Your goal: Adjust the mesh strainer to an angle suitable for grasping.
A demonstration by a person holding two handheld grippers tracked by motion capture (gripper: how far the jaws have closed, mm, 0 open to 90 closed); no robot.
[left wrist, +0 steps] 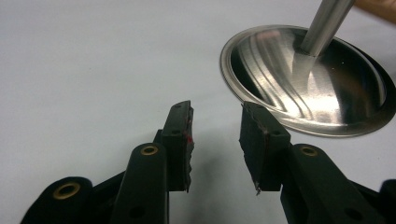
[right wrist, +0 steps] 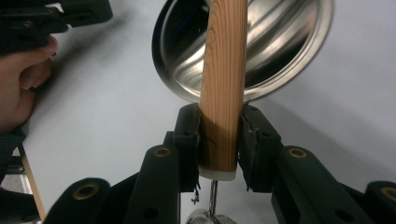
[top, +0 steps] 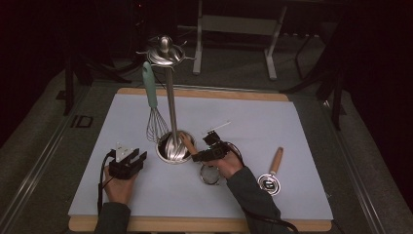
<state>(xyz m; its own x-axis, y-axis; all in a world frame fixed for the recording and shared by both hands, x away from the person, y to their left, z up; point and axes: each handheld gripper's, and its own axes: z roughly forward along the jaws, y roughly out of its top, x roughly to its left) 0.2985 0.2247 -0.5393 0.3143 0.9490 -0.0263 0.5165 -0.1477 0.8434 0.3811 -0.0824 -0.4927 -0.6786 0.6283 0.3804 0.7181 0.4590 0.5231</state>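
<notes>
Right gripper (right wrist: 219, 140) clamped on wooden-handled strainer (right wrist: 223, 84), just right of stand base (top: 174, 151); left gripper (left wrist: 215, 140) open, idle. Risk: handle slips, knocks stand pole (top: 171, 105).

Utensil stand (top: 171, 122) (with whisk (top: 155, 117)) blocks mid-table; bare mat (top: 263, 122) right.

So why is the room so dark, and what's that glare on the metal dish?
High view: light falls on the white mat, the surroundings stay near black. Left gripper view: the dish mirrors streaky highlights. Right gripper view: the wooden handle is sharp and shades the dish behind.
</notes>
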